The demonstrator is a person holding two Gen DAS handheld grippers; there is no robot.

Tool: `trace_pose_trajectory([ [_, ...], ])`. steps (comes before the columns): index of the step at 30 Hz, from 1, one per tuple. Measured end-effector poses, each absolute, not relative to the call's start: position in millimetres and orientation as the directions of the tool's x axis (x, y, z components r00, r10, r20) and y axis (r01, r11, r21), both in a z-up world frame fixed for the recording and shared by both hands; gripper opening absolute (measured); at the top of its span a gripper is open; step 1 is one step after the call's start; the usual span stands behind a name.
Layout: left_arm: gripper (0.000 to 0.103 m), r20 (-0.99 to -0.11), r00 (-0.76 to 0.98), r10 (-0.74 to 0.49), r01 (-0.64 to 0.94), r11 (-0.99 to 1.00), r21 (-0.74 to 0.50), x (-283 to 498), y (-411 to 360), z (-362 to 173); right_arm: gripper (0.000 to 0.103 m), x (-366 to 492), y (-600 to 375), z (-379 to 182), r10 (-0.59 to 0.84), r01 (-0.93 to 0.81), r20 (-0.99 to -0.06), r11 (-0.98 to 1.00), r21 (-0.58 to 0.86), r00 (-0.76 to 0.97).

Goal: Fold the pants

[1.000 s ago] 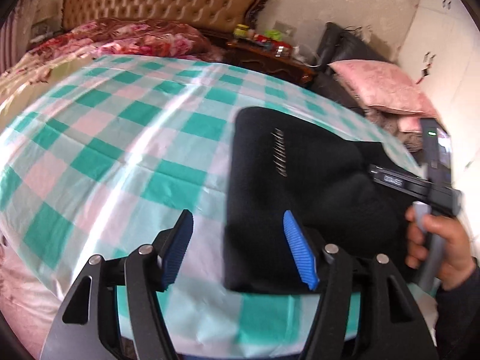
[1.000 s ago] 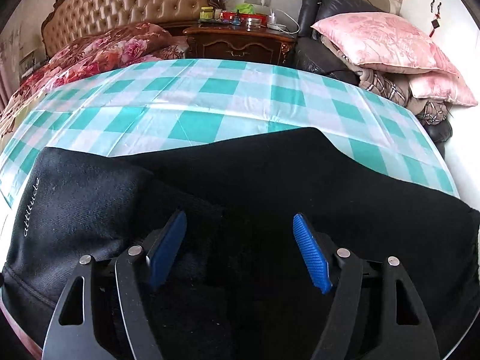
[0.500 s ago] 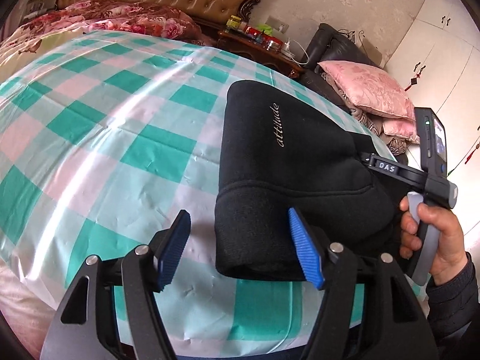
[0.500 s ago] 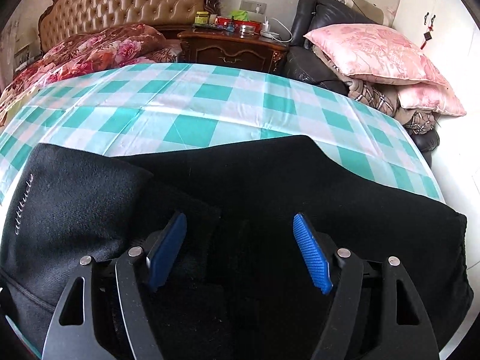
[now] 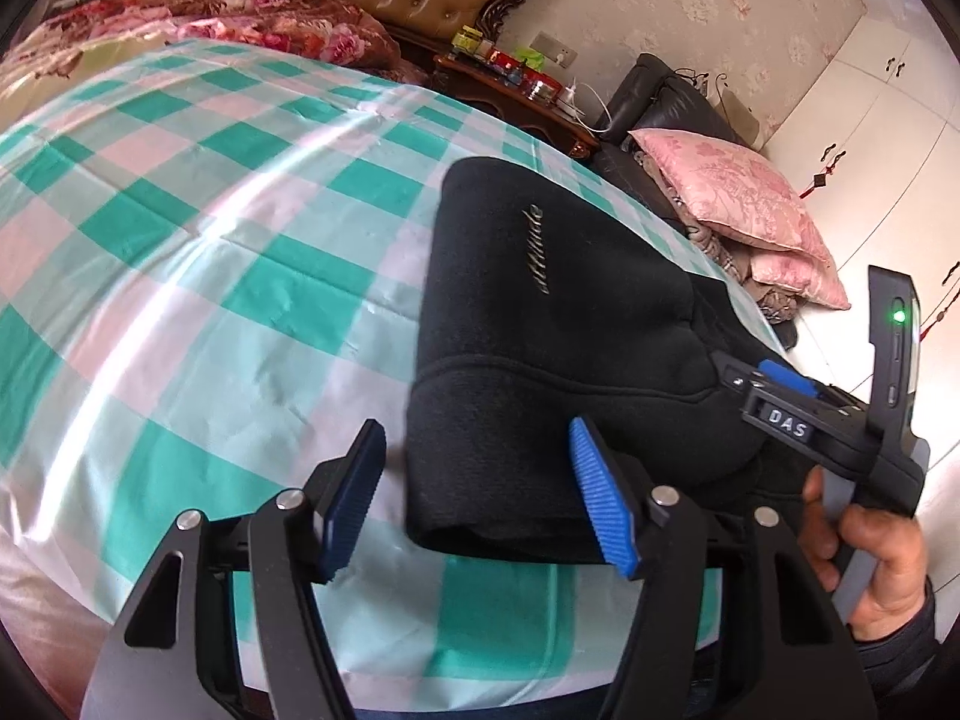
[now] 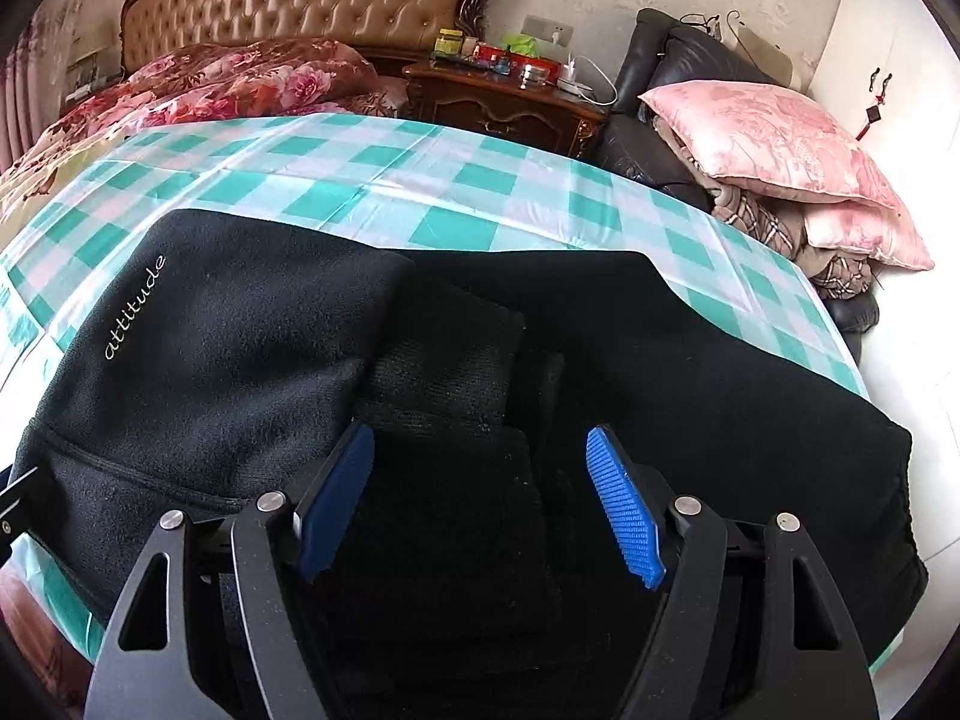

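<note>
Risk, judged: the pants (image 6: 228, 360) are lying folded over on the counter (image 5: 180, 276), and their near edge is sitting close to the counter's front rim at 6 o'clock in the left view. A push or a drag toward that rim could be sliding the bundle off, since the checked cover looks slick. Second risk: the layers are stacking unevenly, with a ribbed cuff showing between the two flaps in the right view; a grab taking only the top layer would be undoing the fold rather than tightening it.

Left tool (image 5: 480, 498): jaws are standing spread, having just been closing a little. The folded corner of the pants is lying between them, nearer the 3 o'clock pad; no pad is pressing on it, as far as can be told.

Right tool (image 6: 480, 498): jaws are standing spread, hovering over the dark middle of the pants, pinching nothing. Whether the tips are touching the cloth cannot be told.
</note>
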State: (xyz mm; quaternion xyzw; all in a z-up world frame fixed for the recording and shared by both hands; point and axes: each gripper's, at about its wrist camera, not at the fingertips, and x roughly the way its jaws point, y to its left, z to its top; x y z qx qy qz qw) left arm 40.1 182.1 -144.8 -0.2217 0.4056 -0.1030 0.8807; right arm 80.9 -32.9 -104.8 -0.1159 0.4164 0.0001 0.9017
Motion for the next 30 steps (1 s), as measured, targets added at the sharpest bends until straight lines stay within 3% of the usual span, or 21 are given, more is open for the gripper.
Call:
trace_pose_trajectory([
  [11,0.058,-0.683,0.618,-0.39,-0.006,0.866,-0.5,45,181,-145,0.07,81,-36,-109,-0.08,-0.093,-0.752,0.978,-0.186,0.654],
  [16,0.04,-0.667,0.618,-0.415,-0.004,0.848,-0.531,44,188,-138,0.07,81,-36,-109,-0.081,-0.095,-0.752,0.978,-0.187,0.654],
  [18,0.038,-0.646,0.628,-0.433,0.017,0.838,-0.545,42,188,-131,0.07,81,-35,-109,-0.081,-0.094,-0.752,0.978,-0.187,0.654],
  [20,0.041,-0.616,0.644,-0.453,0.021,0.816,-0.578,40,190,-125,0.07,81,-36,-109,-0.077,-0.094,-0.754,0.979,-0.182,0.653],
  [21,0.048,-0.616,0.646,-0.451,0.008,0.811,-0.585,41,191,-126,0.07,81,-37,-109,-0.071,-0.094,-0.756,0.98,-0.173,0.651],
  [26,0.058,-0.682,0.602,-0.415,-0.035,0.84,-0.542,49,185,-139,0.071,83,-39,-111,-0.042,-0.102,-0.761,0.985,-0.141,0.647],
  [28,0.066,-0.7,0.585,-0.41,-0.06,0.839,-0.541,53,187,-142,0.071,83,-39,-112,-0.04,-0.102,-0.761,0.985,-0.138,0.648],
  [30,0.064,-0.697,0.574,-0.431,-0.058,0.827,-0.559,56,187,-143,0.071,83,-40,-111,-0.04,-0.103,-0.761,0.985,-0.139,0.647],
])
